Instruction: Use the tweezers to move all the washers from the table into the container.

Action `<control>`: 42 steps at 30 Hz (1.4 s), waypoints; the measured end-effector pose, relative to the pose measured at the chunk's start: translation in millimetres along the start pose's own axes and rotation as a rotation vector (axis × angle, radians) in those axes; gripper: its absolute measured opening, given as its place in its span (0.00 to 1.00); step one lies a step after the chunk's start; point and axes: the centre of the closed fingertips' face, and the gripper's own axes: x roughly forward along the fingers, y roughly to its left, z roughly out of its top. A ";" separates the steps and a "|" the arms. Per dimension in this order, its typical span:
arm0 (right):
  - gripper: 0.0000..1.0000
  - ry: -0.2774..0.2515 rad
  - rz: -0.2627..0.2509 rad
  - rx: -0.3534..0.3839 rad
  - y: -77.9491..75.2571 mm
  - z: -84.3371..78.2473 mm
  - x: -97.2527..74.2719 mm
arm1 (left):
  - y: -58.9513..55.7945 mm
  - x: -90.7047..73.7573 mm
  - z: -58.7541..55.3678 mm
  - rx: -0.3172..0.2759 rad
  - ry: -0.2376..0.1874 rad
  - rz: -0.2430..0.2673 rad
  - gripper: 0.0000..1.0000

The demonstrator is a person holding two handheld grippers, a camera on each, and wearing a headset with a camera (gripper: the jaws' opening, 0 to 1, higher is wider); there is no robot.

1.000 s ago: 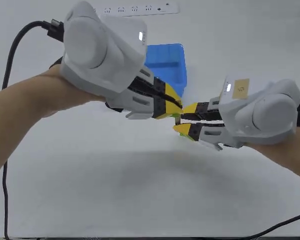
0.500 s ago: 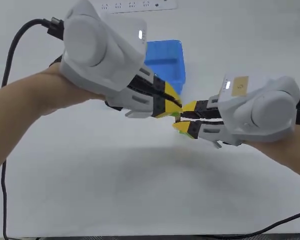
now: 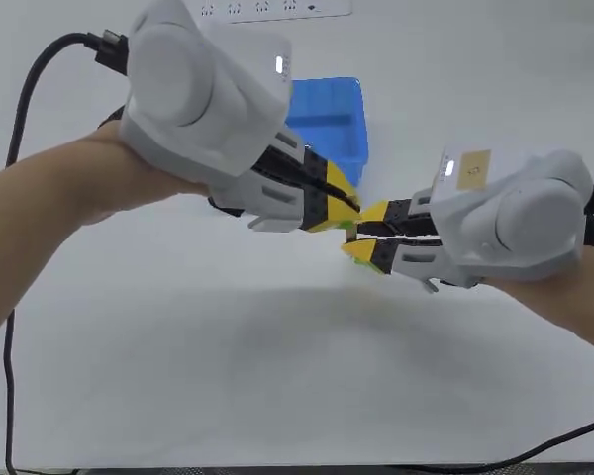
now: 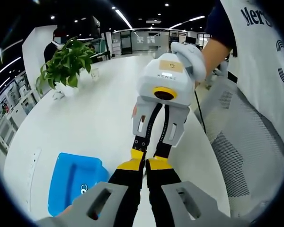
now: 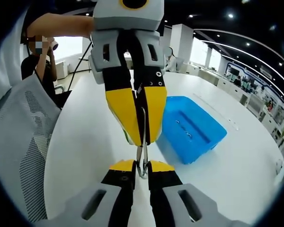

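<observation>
My left gripper [image 3: 348, 206] and right gripper [image 3: 361, 236] meet tip to tip above the white table [image 3: 228, 366]. In the right gripper view the left gripper [image 5: 143, 137] comes down from the top, its yellow fingertips shut on thin metal tweezers [image 5: 142, 153]. The tweezers' lower end sits between my right gripper's [image 5: 142, 166] own closed jaws. The left gripper view has its own tips [image 4: 146, 165] touching the right gripper's tips [image 4: 149, 152]. A blue container [image 3: 348, 148] stands just behind the grippers, with a few small pale pieces [image 5: 183, 135] inside. I see no washers on the table.
A white power strip [image 3: 267, 8] lies at the table's far edge. A black cable [image 3: 25, 89] runs from the left gripper down the left side. A mesh chair [image 5: 19, 156] stands at the table's near side, and a potted plant [image 4: 64, 66] at its far end.
</observation>
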 end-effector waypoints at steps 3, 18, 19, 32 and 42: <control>0.11 0.001 0.000 0.003 0.2 0.1 0.2 | -0.7 -0.4 -0.4 -0.003 0.000 -0.003 0.07; 0.10 -0.040 -0.004 -0.003 -0.4 28.5 -3.3 | 1.9 -26.3 9.3 0.013 -0.008 0.021 0.06; 0.10 -0.043 -0.004 -0.011 -0.5 32.8 -3.6 | 2.3 -28.9 10.0 0.015 -0.006 0.023 0.06; 0.10 -0.079 -0.029 -0.116 -10.8 80.8 -12.4 | 15.8 -70.5 27.2 0.072 -0.018 0.093 0.06; 0.10 -0.106 -0.048 -0.162 -36.1 102.9 -7.8 | 37.3 -89.5 35.9 0.118 -0.018 0.130 0.06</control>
